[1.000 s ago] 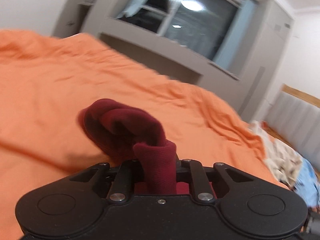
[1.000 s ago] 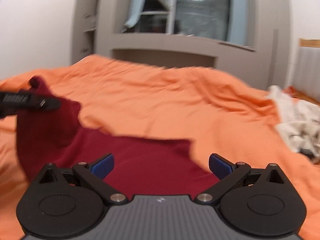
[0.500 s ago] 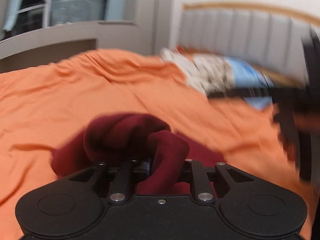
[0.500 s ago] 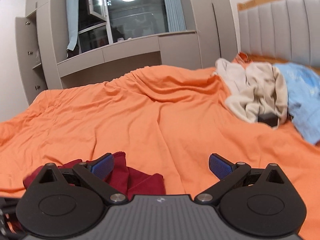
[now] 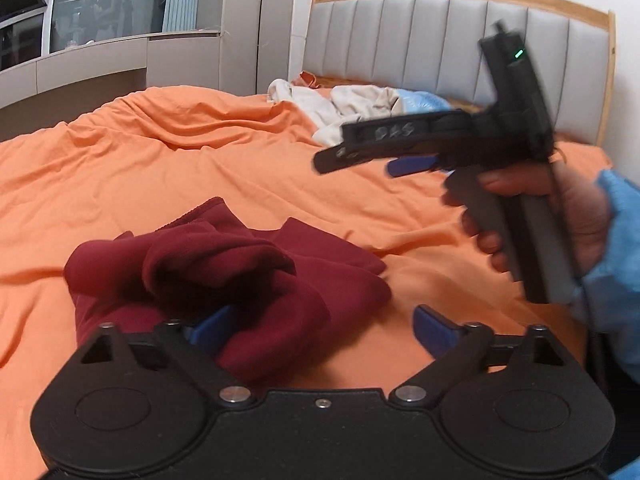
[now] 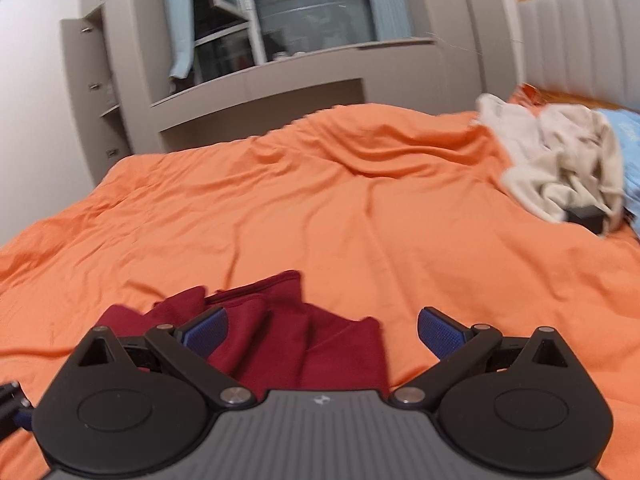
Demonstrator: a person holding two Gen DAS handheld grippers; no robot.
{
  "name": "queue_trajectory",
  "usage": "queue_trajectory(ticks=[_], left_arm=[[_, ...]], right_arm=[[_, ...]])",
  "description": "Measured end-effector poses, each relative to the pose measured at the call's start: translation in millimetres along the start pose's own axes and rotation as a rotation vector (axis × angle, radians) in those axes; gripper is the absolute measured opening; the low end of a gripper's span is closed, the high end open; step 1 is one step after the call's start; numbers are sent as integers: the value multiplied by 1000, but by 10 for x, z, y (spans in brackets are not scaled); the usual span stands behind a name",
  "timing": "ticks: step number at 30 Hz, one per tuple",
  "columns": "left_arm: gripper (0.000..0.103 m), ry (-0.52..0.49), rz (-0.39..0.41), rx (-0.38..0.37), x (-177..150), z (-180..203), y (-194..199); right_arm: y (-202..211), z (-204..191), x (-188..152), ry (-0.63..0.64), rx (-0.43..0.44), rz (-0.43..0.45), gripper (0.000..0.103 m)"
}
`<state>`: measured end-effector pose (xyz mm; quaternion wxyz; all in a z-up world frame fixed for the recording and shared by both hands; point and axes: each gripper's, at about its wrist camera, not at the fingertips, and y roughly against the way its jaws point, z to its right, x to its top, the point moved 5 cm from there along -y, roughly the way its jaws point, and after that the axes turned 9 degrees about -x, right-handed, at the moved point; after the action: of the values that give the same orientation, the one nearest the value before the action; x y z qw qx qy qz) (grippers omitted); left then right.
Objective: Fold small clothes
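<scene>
A dark red garment (image 5: 248, 276) lies bunched in a loose heap on the orange bedcover (image 5: 160, 168). My left gripper (image 5: 320, 328) is open just above it, with the cloth draped against its left finger (image 5: 208, 326). The garment also shows in the right wrist view (image 6: 296, 332), under my open right gripper (image 6: 322, 332). The right gripper also shows in the left wrist view (image 5: 372, 160), held in a hand in the air to the right, empty.
A pile of cream and light blue clothes (image 5: 352, 108) lies near the grey padded headboard (image 5: 440, 40); it also shows in the right wrist view (image 6: 560, 168). Grey cabinets and a window (image 6: 304, 20) stand beyond the bed.
My left gripper was shut on the red garment and has opened, leaving it in a heap on the bed. The left view swung right. The right gripper has stayed open.
</scene>
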<state>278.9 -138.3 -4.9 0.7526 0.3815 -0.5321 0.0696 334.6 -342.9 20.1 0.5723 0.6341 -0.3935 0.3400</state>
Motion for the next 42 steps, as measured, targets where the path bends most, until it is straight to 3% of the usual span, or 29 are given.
queue_trajectory(ticks=[5, 10, 12, 17, 21, 24, 26, 28, 31, 36, 38, 39, 42], left_arm=[[101, 51, 60, -33, -45, -42, 311], [102, 108, 145, 19, -143, -237, 659], [102, 126, 161, 80, -183, -333, 764], [102, 186, 173, 120, -251, -544, 909], [102, 196, 142, 142, -313, -598, 863], [102, 201, 113, 144, -362, -630, 813], [102, 197, 104, 143, -381, -634, 786], [102, 190, 98, 145, -388, -624, 759], [102, 183, 95, 143, -386, -618, 730], [102, 167, 103, 144, -339, -598, 682], [102, 156, 106, 143, -324, -587, 666], [102, 152, 107, 142, -321, -581, 654], [102, 145, 109, 137, -310, -570, 616]], right_arm=[[74, -341, -47, 63, 110, 27, 103], [164, -603, -57, 67, 230, 59, 103], [200, -711, -71, 88, 276, 67, 103], [206, -980, -159, 172, 296, 65, 103], [160, -1130, -157, 148, 307, 56, 101], [142, -1142, -195, 176, 283, 39, 77], [142, -1059, -206, 154, 291, 23, 68], [157, -937, -203, 118, 293, 2, 47], [199, -718, -162, 79, 251, -4, 31], [126, -239, -89, 12, 110, -62, 32], [64, -39, -104, -3, 48, -84, 39], [37, 57, -110, -28, 34, -95, 48], [16, 262, -110, -123, 70, -94, 64]])
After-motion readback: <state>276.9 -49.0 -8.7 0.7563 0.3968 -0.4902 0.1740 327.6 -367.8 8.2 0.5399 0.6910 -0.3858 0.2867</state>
